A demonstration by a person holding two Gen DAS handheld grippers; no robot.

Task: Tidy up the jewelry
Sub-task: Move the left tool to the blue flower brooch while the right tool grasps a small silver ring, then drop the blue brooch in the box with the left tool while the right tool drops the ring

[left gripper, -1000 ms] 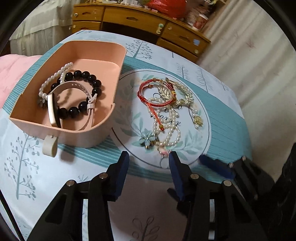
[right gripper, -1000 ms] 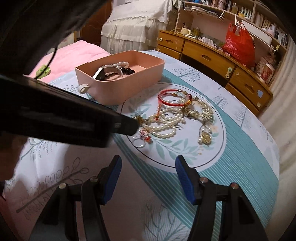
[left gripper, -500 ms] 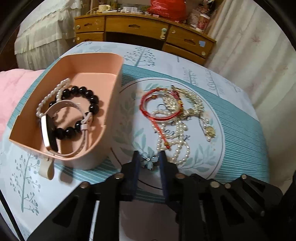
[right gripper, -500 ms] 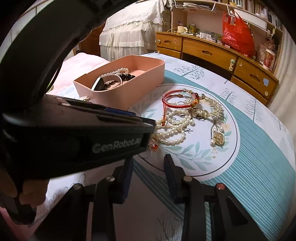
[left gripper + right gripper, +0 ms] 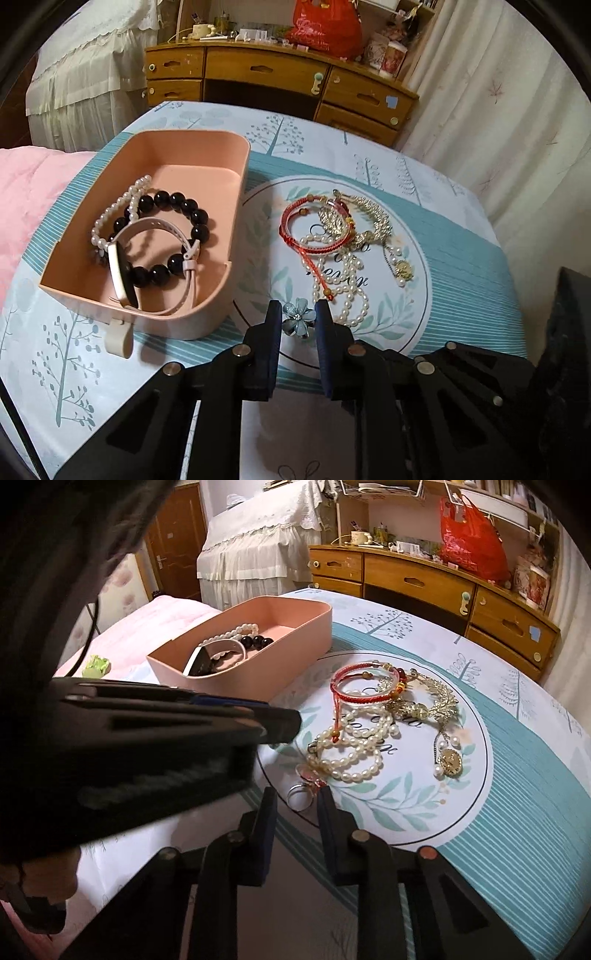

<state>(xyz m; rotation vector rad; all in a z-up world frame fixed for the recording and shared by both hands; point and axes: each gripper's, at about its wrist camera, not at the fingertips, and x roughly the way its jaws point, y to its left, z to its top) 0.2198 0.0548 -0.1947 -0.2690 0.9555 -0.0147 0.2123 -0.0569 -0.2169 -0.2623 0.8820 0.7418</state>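
A pink box (image 5: 236,206) holds a pearl bracelet, a black bead bracelet (image 5: 184,210) and a pink watch (image 5: 122,273). On the round mat lie a red cord bracelet (image 5: 295,236), a pearl strand (image 5: 347,284) and gold pieces (image 5: 373,218). My left gripper (image 5: 297,319) is shut on a blue flower brooch (image 5: 298,317), just right of the box's near corner. My right gripper (image 5: 295,801) is shut on a silver ring with a pink stone (image 5: 301,795) at the mat's near edge. The left gripper's body (image 5: 147,746) fills the right wrist view's left side.
The table wears a white and teal cloth (image 5: 461,258). A wooden desk (image 5: 273,81) with a red bag (image 5: 325,26) stands behind it. A pink bed (image 5: 22,192) lies at the left, curtains (image 5: 498,92) at the right. The box's white latch (image 5: 118,338) hangs at its near end.
Both grippers closed from wide open: the left onto the blue flower brooch, the right onto the ring. Both views moved in and rose slightly.
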